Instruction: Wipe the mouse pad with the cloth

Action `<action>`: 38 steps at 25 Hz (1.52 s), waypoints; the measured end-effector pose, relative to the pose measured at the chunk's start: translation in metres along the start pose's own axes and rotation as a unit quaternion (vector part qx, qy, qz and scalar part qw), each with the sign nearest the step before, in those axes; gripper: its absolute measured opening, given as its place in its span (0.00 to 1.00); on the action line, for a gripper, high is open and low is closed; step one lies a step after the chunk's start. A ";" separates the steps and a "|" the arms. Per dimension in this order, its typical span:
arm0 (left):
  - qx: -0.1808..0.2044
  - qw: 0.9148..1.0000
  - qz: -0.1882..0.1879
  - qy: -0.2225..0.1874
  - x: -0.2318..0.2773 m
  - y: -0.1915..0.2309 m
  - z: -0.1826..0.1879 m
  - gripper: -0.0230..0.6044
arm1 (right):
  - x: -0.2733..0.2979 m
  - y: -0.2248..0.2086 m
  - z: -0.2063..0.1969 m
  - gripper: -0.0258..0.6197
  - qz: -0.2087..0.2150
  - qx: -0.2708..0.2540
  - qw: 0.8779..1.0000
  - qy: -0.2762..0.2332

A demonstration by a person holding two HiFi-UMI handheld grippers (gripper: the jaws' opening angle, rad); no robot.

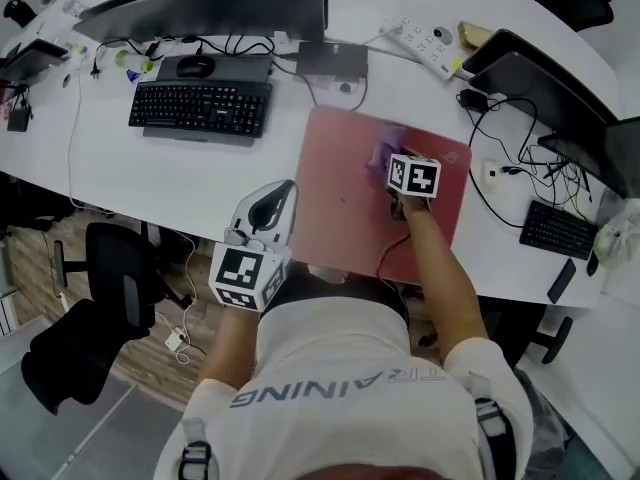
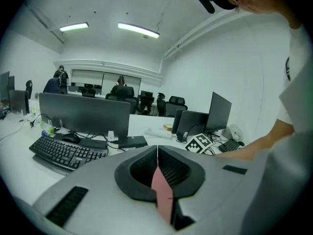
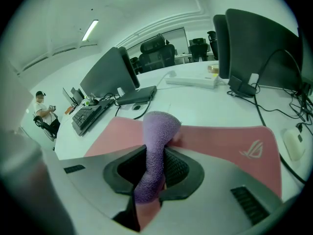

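While the right gripper (image 1: 392, 168) clamps the purple cloth (image 1: 384, 148), that strip runs lengthwise from the jaws toward 12 o'clock, its tip folded over, on the far half of the pad (image 1: 335, 208). Bare pad lies open toward 7 o'clock. A mouse (image 1: 490, 173) and cables (image 1: 500, 204) crowd its 3 o'clock edge. An angular emblem (image 3: 252, 151) marks one corner. At the pad's 8 o'clock, the left gripper (image 1: 278, 196) is closed and empty.

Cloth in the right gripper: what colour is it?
Purple. The cloth shows best in the right gripper view.
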State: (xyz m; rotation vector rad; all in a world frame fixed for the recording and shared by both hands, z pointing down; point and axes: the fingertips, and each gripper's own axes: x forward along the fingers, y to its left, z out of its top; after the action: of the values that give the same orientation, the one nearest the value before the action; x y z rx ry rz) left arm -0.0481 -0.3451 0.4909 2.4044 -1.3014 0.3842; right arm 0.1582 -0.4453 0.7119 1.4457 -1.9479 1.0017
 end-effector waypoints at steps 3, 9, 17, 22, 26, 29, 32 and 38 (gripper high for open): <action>-0.001 1.000 0.006 -0.003 0.006 -0.023 0.000 0.09 | -0.015 -0.034 -0.004 0.19 -0.004 0.005 1.000 -0.003; 0.005 1.000 0.007 -0.009 0.021 -0.068 0.003 0.09 | -0.047 -0.104 -0.014 0.19 -0.023 0.015 1.000 -0.013; 0.016 1.000 -0.009 -0.011 0.036 -0.114 0.009 0.09 | -0.093 -0.188 -0.037 0.19 -0.063 0.046 0.997 -0.028; 0.015 1.000 -0.018 -0.012 0.036 -0.125 0.012 0.09 | -0.108 -0.206 -0.041 0.19 -0.080 0.052 0.995 -0.035; 0.019 0.999 -0.022 -0.018 0.030 -0.119 0.018 0.09 | -0.131 -0.180 -0.021 0.19 -0.051 0.054 0.994 -0.085; 0.020 0.999 -0.026 -0.025 0.022 -0.107 0.024 0.09 | -0.166 -0.141 0.002 0.19 -0.028 0.050 0.989 -0.136; 0.020 0.999 -0.031 -0.030 0.010 -0.089 0.029 0.09 | -0.195 -0.089 0.022 0.19 -0.007 0.035 0.983 -0.178; 0.015 0.998 -0.048 -0.028 -0.027 -0.038 0.024 0.09 | -0.196 0.034 0.029 0.19 0.037 0.004 0.981 -0.191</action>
State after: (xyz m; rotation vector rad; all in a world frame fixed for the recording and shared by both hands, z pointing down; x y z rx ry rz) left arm -0.0286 -0.3171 0.4507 2.5070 -1.2064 0.3147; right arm 0.1856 -0.3504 0.5362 1.6795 -2.2819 0.8056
